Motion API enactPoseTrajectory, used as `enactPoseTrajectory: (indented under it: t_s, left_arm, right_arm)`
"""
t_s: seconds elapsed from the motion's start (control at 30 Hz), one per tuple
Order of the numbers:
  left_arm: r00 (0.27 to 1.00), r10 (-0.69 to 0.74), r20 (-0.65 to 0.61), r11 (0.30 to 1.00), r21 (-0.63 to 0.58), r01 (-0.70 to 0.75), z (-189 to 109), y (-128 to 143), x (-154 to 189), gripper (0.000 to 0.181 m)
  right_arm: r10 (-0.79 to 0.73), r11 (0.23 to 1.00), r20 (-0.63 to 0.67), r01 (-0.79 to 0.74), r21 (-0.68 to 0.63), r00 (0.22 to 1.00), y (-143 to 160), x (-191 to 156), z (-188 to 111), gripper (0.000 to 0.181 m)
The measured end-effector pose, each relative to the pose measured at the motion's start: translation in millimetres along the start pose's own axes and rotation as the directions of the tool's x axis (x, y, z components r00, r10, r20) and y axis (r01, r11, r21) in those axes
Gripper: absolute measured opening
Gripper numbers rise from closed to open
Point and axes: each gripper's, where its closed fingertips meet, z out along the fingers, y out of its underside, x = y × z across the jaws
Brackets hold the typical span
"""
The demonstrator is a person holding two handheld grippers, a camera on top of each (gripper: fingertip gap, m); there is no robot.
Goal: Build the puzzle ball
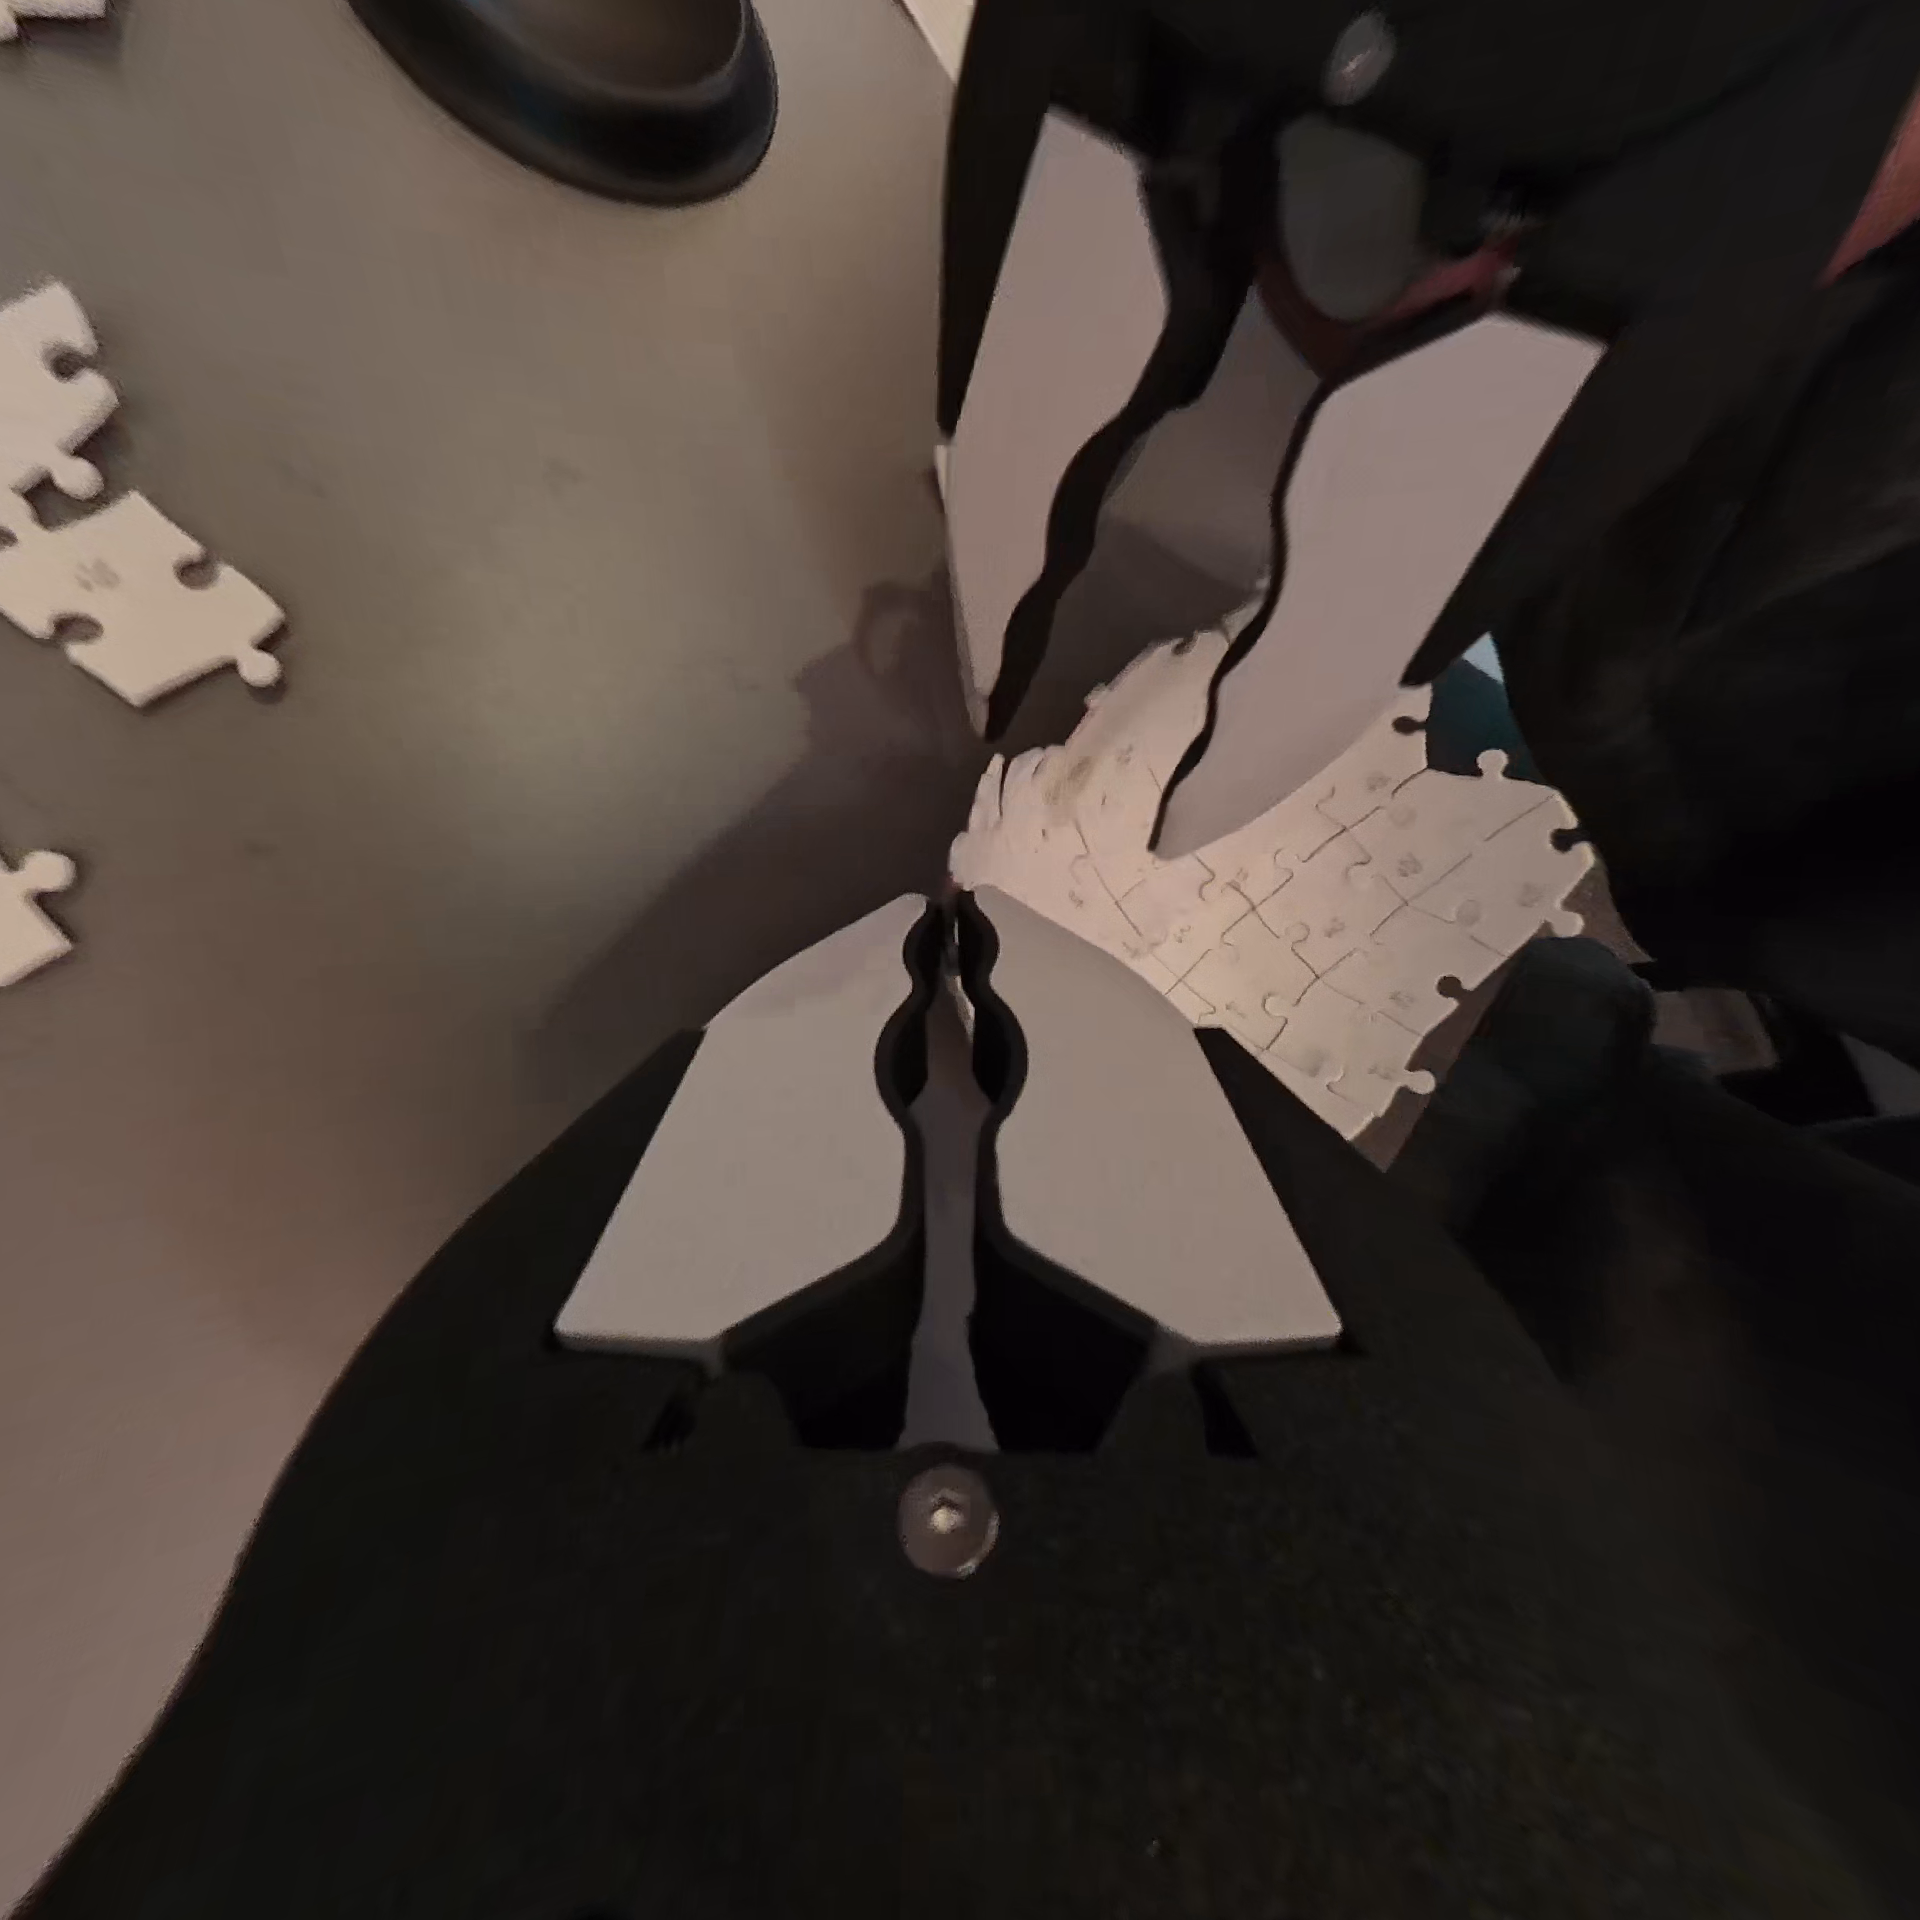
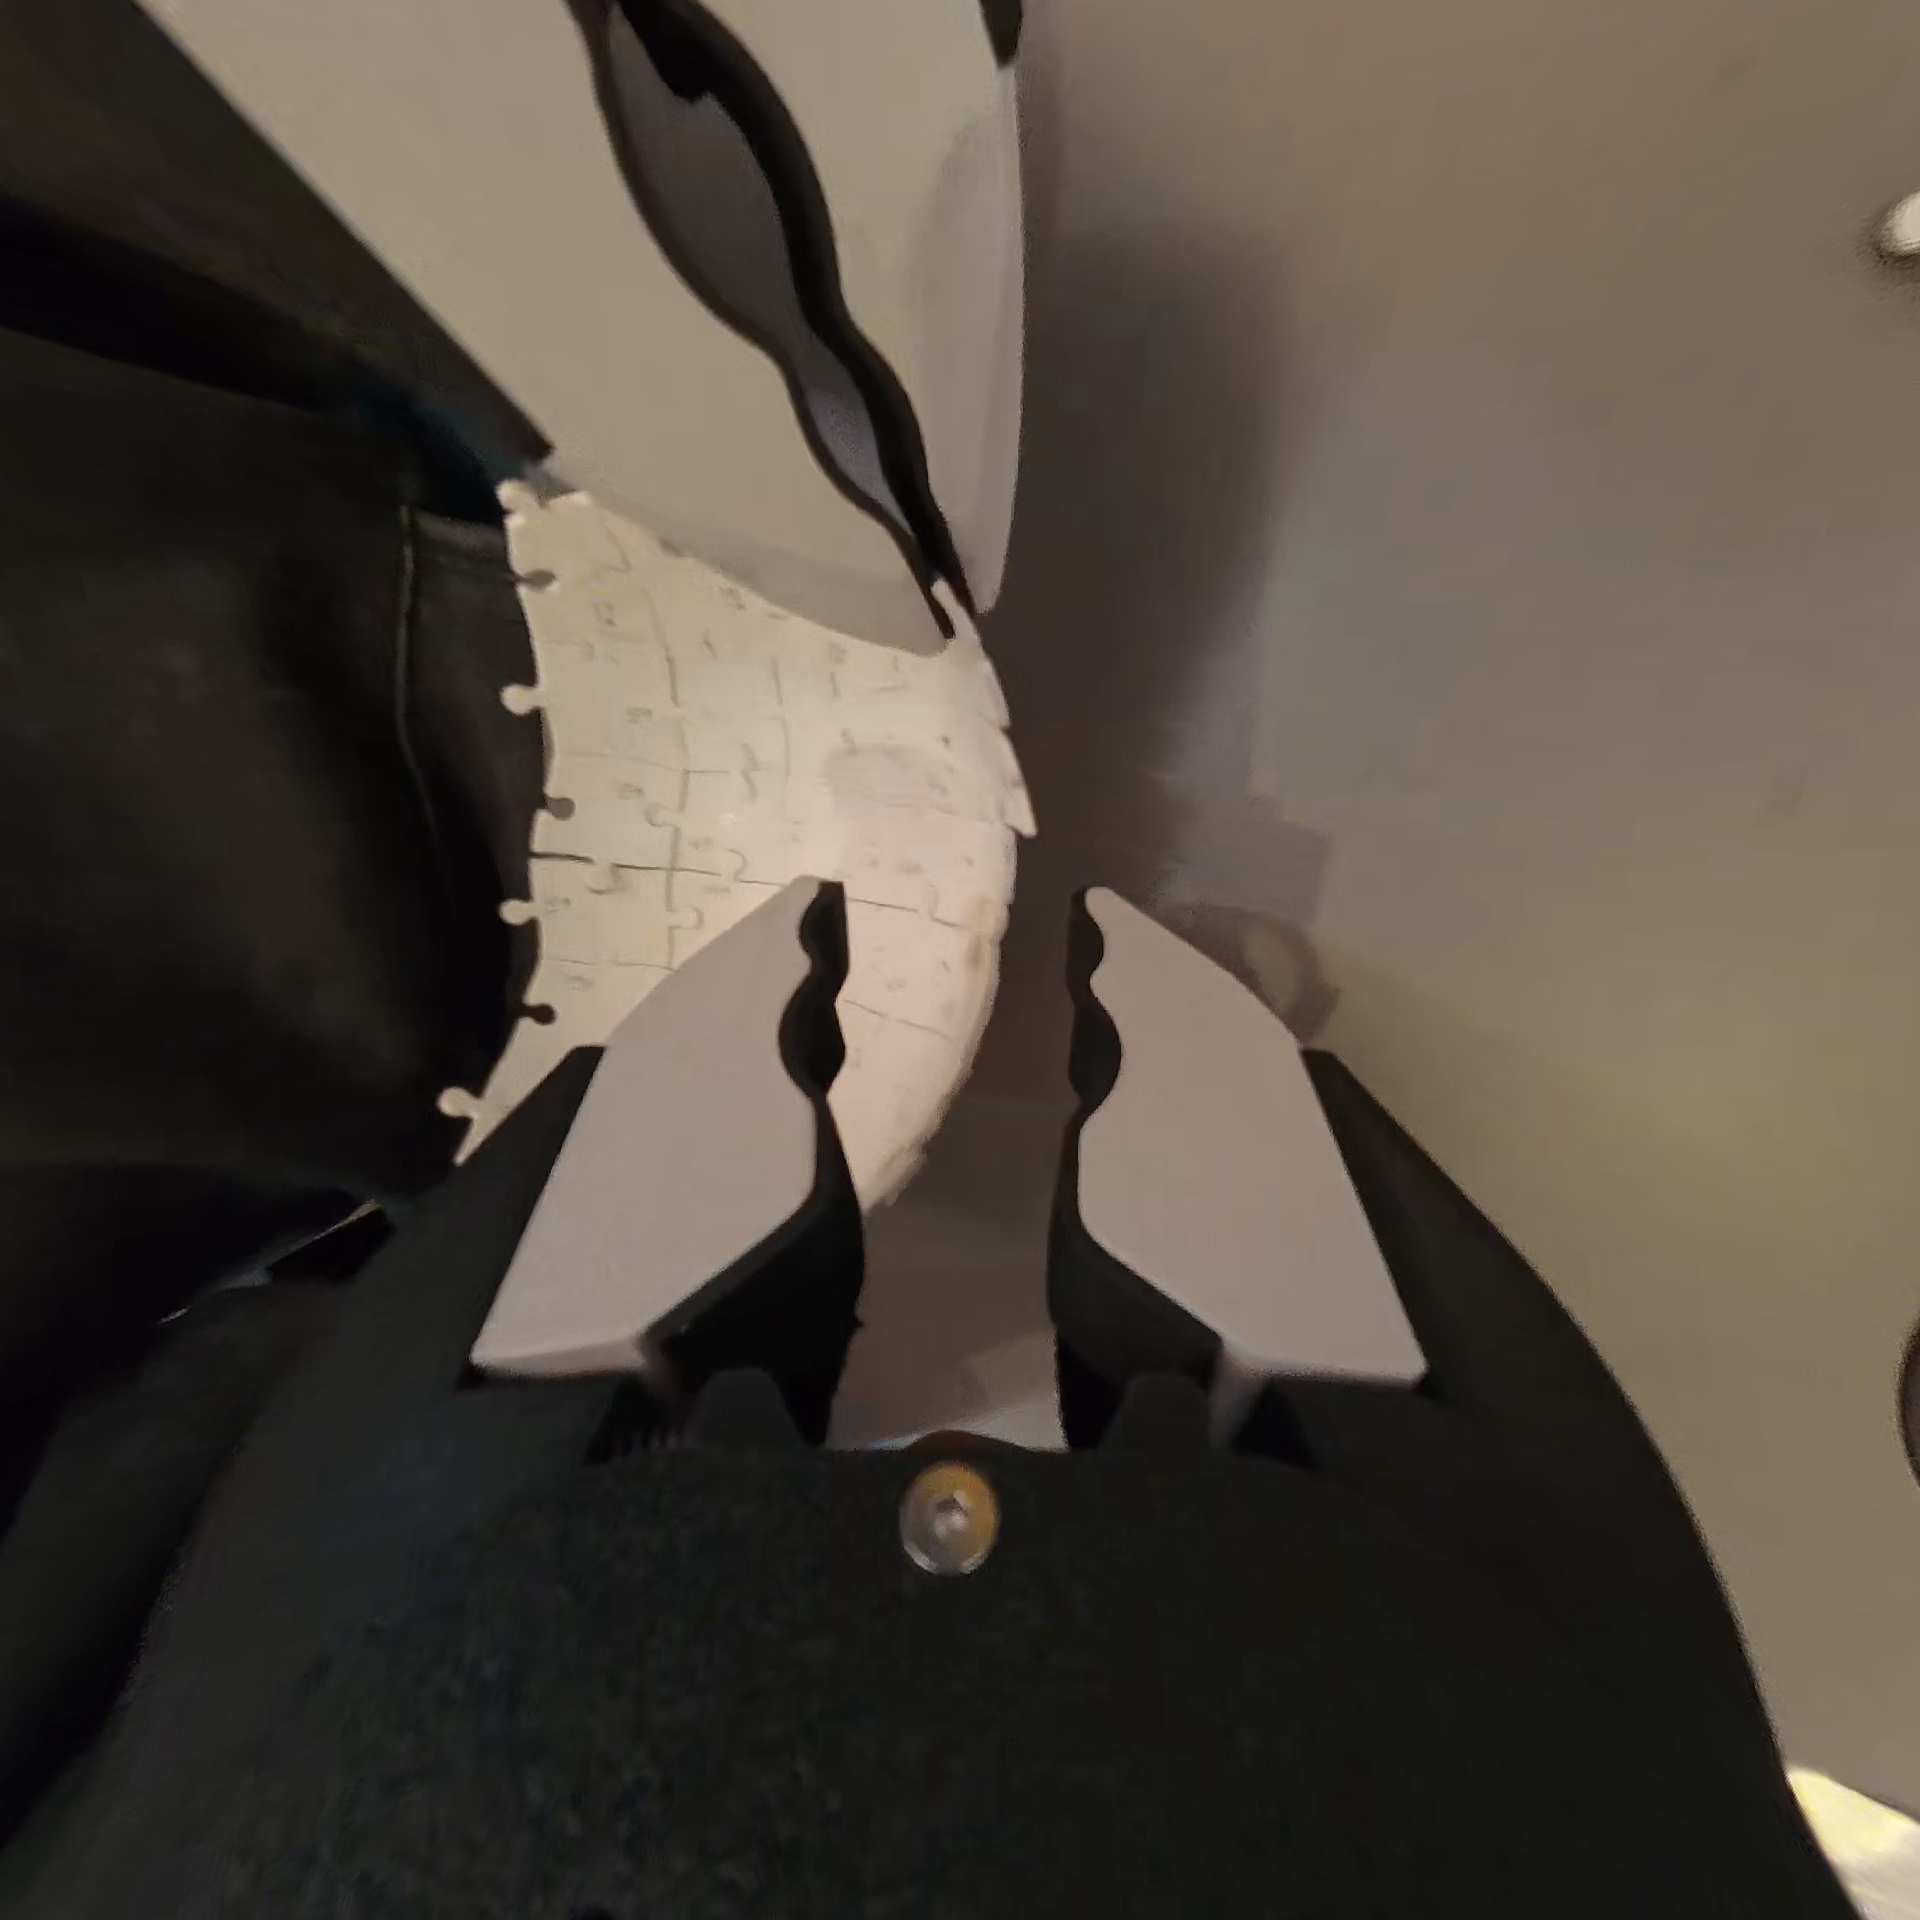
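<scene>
A partly built puzzle ball (image 1: 1320, 904), a curved white shell of joined pieces, is held above the grey table (image 1: 468, 520). My left gripper (image 1: 956, 914) is shut on the shell's edge. In the right wrist view the left gripper (image 2: 945, 613) comes in from the top, pinching the shell (image 2: 769, 748). My right gripper (image 2: 956, 899) is open and empty, with one finger over the shell and the other past its edge. In the left wrist view the right gripper (image 1: 1081, 784) comes in from the top, open over the shell.
Several loose white puzzle pieces (image 1: 145, 603) lie on the table at the left. A black ring-shaped rim (image 1: 623, 104) sits at the top. Dark clothing (image 1: 1714, 727) fills the right side behind the shell, and also shows in the right wrist view (image 2: 208, 779). The left gripper's tips are roughly 5 centimeters from the right gripper's.
</scene>
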Motion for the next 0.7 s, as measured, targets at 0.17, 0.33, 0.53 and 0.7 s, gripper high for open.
enactPoseTrajectory:
  t_s: [0.17, 0.33, 0.53, 0.7]
  left_arm:
    - [0.998, 0.037, 0.048, 0.999, 0.026, -0.038, -4, -6, 0, 0.002]
    - [0.996, 0.051, 0.077, 0.996, 0.067, -0.057, -9, -15, 3, 0.001]
    - [0.993, 0.079, 0.088, 0.993, 0.083, -0.086, -8, -18, 9, 0.003]
    - [0.980, 0.120, 0.157, 0.987, 0.085, -0.134, -7, -18, 7, 0.002]
  right_arm:
    - [-0.026, 0.993, -0.033, 0.022, -0.112, 0.999, -5, 5, 8, 0.033]
    - [-0.086, 0.973, -0.124, 0.057, -0.222, 0.989, -6, 9, 7, 0.015]
    - [-0.076, 0.969, -0.150, 0.037, -0.246, 0.986, -2, 11, 3, 0.004]
    - [-0.052, 0.972, -0.156, 0.015, -0.233, 0.986, -1, 12, 4, 0.004]
